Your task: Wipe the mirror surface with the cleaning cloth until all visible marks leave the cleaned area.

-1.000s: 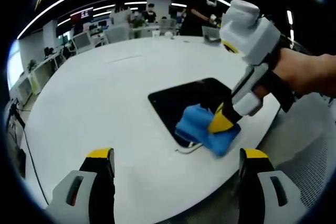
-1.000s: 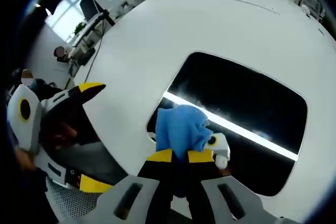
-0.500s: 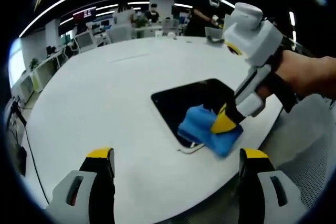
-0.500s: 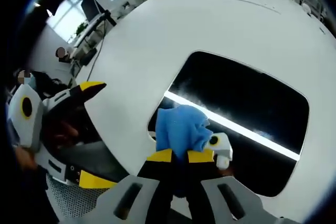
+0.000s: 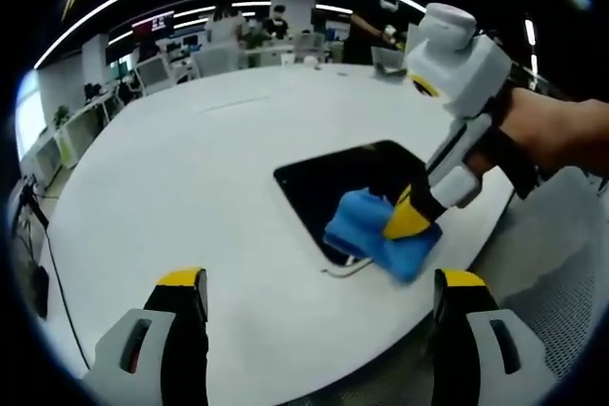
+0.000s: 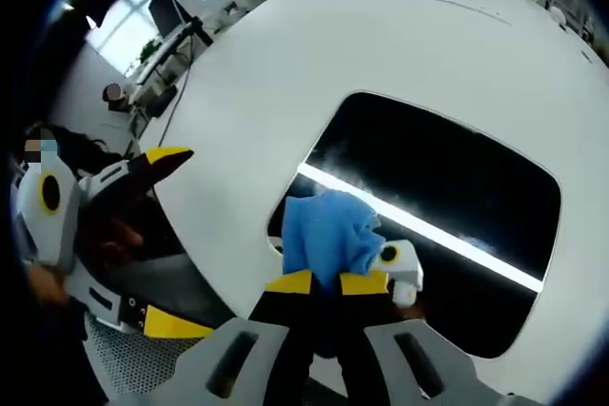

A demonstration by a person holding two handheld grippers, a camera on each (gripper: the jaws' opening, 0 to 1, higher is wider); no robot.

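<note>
Two yellow-tipped jaws of the right gripper [image 6: 319, 282] stand closed on the blue cleaning cloth [image 6: 328, 237], which bunches up just past their tips and presses onto the near corner of the mirror [image 6: 447, 206]. In the left gripper view the same right gripper [image 5: 411, 223] comes in from the right, held by a hand [image 5: 557, 135], its tip buried in the cloth [image 5: 376, 240] at the mirror's [image 5: 347, 183] nearest corner. The cloth overhangs that corner, partly on the dark glass and partly on the white table [image 5: 190, 178]. The mirror is a dark slab with rounded corners lying flat, close to the table's near edge, and it reflects a long bright ceiling light [image 6: 428, 230] as a stripe that runs out from under the cloth. Beyond the cloth most of the glass lies uncovered, and faint hazy speckling shows along the stripe. The left gripper [image 5: 319, 306] hangs back from the mirror with its jaws wide apart and nothing between them; in the right gripper view it [image 6: 143, 244] sits off the table's edge, beside the mirror's near corner. Past the mirror's far side the table stretches broad and bare. Off the table edge nearest the mirror, a grey mesh surface [image 5: 561, 292] shows below. Desks with monitors [image 5: 152, 68] and standing people [image 5: 366, 16] lie well beyond the table's far rim.
</note>
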